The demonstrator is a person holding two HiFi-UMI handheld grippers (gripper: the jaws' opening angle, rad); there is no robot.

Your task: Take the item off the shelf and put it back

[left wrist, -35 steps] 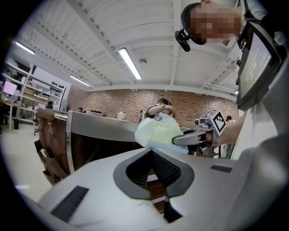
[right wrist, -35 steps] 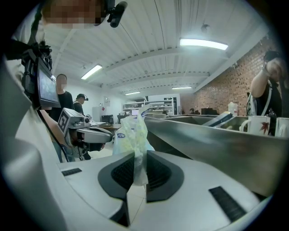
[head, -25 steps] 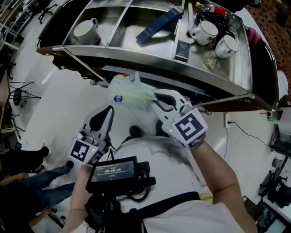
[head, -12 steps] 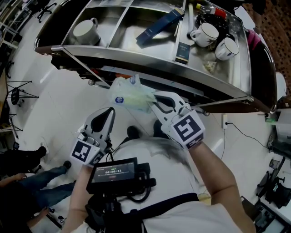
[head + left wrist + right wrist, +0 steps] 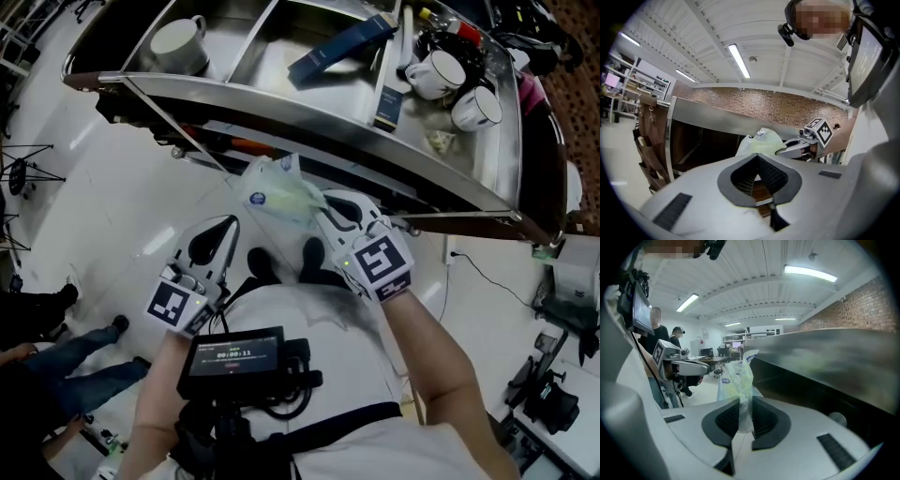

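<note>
A clear plastic bag (image 5: 281, 192) with pale green contents hangs in the air just in front of the metal shelf's (image 5: 309, 120) front rail. My right gripper (image 5: 319, 200) is shut on its right end. In the right gripper view the pads pinch the thin bag (image 5: 738, 376) between them at the right gripper (image 5: 745, 401). My left gripper (image 5: 227, 225) hovers lower left of the bag, apart from it, jaws shut with nothing in them. The left gripper view shows the left gripper (image 5: 757, 155) with tips together, the bag (image 5: 761, 143) and the right gripper (image 5: 797, 147) beyond.
The shelf's top tray holds a white cup (image 5: 178, 45) at left, a long blue box (image 5: 342, 47) in the middle, a small dark box (image 5: 386, 101) and two more cups (image 5: 441, 73) at right. A person's legs (image 5: 56, 375) stand on the floor at left. A recorder (image 5: 239, 361) hangs at my chest.
The right gripper has sunk a little with the bag still in its grip, so the bag hangs lower below the shelf rail. The left gripper has dropped slightly too.
</note>
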